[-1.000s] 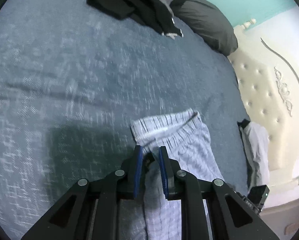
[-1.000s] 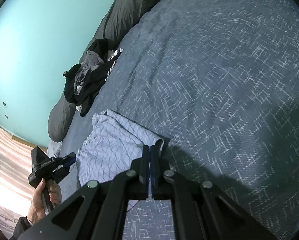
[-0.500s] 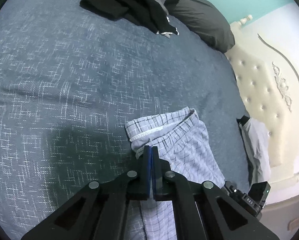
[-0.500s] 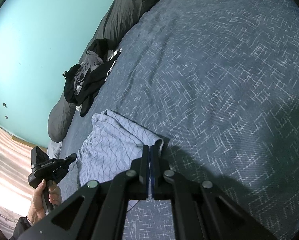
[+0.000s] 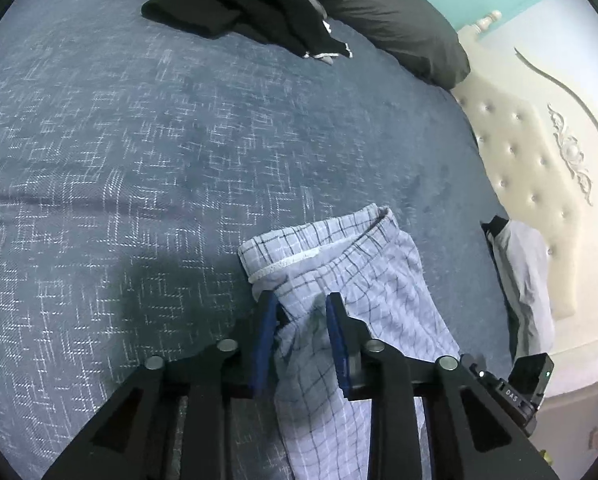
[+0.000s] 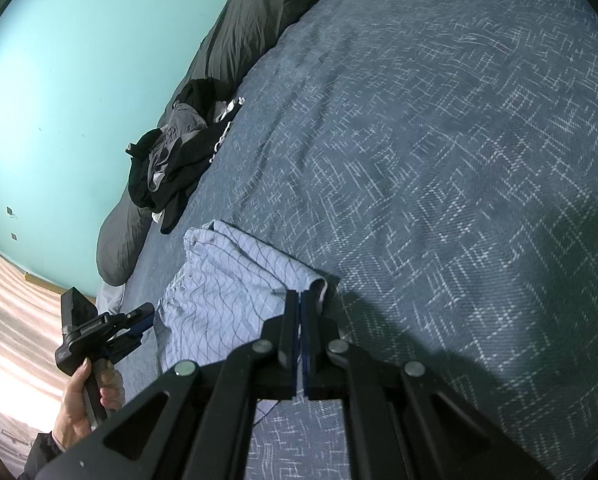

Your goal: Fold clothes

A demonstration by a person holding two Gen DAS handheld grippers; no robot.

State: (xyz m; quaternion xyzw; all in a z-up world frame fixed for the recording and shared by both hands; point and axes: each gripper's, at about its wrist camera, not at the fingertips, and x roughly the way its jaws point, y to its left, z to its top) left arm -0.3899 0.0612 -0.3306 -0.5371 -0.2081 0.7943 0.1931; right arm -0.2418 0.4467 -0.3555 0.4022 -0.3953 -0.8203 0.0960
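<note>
Light blue plaid pants (image 5: 359,264) lie on the blue bedspread (image 5: 139,140), waistband toward the middle of the bed. My left gripper (image 5: 300,300) is open, its blue pads either side of a fold of the fabric just behind the waistband. In the right wrist view, my right gripper (image 6: 300,294) is shut on the near corner of the pants (image 6: 227,280). The left gripper (image 6: 139,320) shows there too, held by a hand (image 6: 83,392) at the pants' far edge.
A pile of black and grey clothes (image 5: 259,4) lies at the far side of the bed beside a dark grey pillow (image 5: 399,28). A cream tufted headboard (image 5: 539,160) stands on the right, with a grey garment (image 5: 527,280) against it.
My left gripper was shut on the pants half a second ago and now stands open around the fabric. The right gripper has stayed shut and in place.
</note>
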